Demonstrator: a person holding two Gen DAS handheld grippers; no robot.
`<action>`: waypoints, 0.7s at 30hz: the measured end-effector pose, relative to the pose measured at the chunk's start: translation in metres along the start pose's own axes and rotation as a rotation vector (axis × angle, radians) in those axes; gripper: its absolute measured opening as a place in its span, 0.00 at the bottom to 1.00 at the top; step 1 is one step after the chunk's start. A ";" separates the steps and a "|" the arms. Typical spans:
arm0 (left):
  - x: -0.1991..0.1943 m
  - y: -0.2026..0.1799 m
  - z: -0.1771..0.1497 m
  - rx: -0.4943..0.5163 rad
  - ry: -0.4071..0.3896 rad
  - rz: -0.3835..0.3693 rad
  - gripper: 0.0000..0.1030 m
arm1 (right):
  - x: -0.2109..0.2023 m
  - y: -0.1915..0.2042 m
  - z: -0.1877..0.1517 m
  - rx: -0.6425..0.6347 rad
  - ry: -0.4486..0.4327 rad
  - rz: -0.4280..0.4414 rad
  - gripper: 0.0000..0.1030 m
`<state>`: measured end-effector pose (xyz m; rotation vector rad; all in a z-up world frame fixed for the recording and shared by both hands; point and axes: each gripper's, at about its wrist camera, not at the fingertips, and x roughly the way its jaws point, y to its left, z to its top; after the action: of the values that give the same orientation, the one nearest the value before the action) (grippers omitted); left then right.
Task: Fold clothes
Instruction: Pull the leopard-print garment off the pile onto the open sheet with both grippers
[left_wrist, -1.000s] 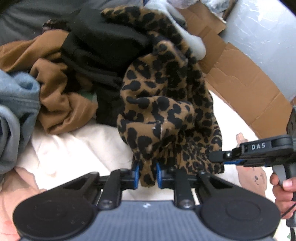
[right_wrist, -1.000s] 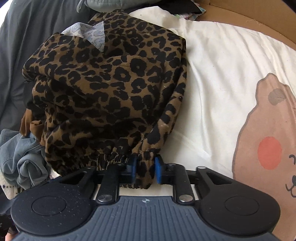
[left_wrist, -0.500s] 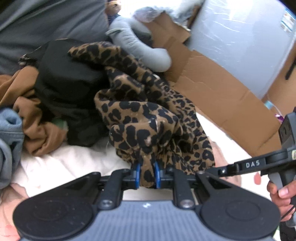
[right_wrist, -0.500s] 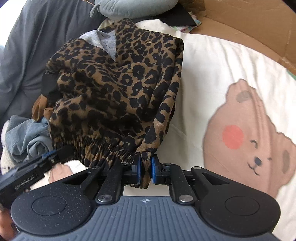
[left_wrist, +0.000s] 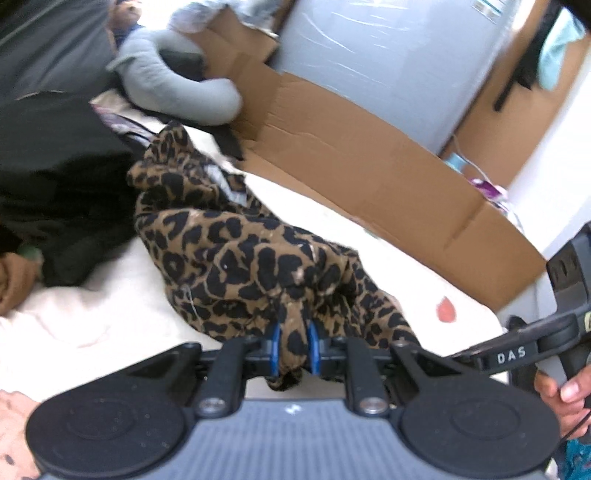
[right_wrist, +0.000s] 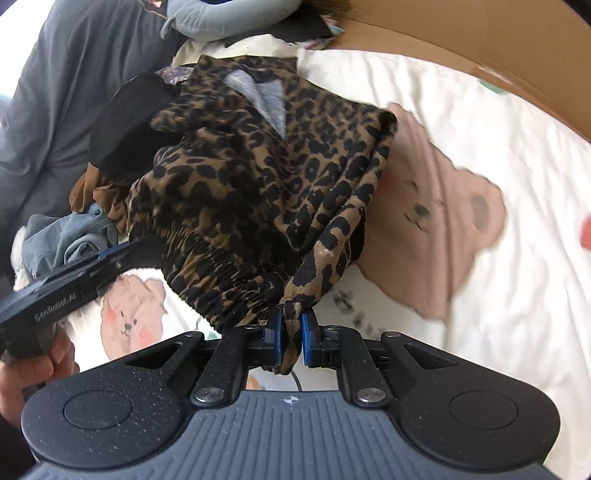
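Left gripper (left_wrist: 291, 345): blue pads pinched together on a bunched bit of the leopard garment (left_wrist: 236, 251).
Right gripper (right_wrist: 290, 334): pads likewise clamped on a twisted corner of the same garment (right_wrist: 266, 177), next to its gathered elastic band (right_wrist: 221, 273).
Garment: held by both grips, crumpled and hanging in folds, its far end draped toward the pile; a grey inner patch (right_wrist: 266, 96) shows near the top.
Sheet (right_wrist: 480, 155): cream with bear prints, bare to the right of the garment; room there to lay it flat, I judge.
Pile (right_wrist: 122, 122): black, tan and blue clothes just left of the garment, touching it.
Cardboard (left_wrist: 369, 155): stands along the far edge of the sheet.
Risk, snag: the far end may drag pile items along if pulled, since they lie against each other.
Risk, slip: each grip holds only a small wad; a sharp tug could pull it free.
Risk, twist: the right corner is wound up, so the cloth may spread skewed.
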<state>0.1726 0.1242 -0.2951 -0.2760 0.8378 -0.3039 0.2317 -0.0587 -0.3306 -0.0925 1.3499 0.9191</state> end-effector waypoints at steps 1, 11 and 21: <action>0.001 -0.005 -0.001 0.011 0.009 -0.012 0.16 | -0.005 -0.004 -0.007 0.014 -0.003 -0.002 0.09; 0.005 -0.055 -0.014 0.128 0.093 -0.136 0.16 | -0.044 -0.041 -0.074 0.142 -0.045 -0.003 0.08; 0.006 -0.100 -0.025 0.237 0.188 -0.268 0.16 | -0.074 -0.058 -0.122 0.268 -0.082 -0.003 0.08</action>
<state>0.1417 0.0268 -0.2791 -0.1385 0.9407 -0.6831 0.1749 -0.2019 -0.3255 0.1470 1.3835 0.7243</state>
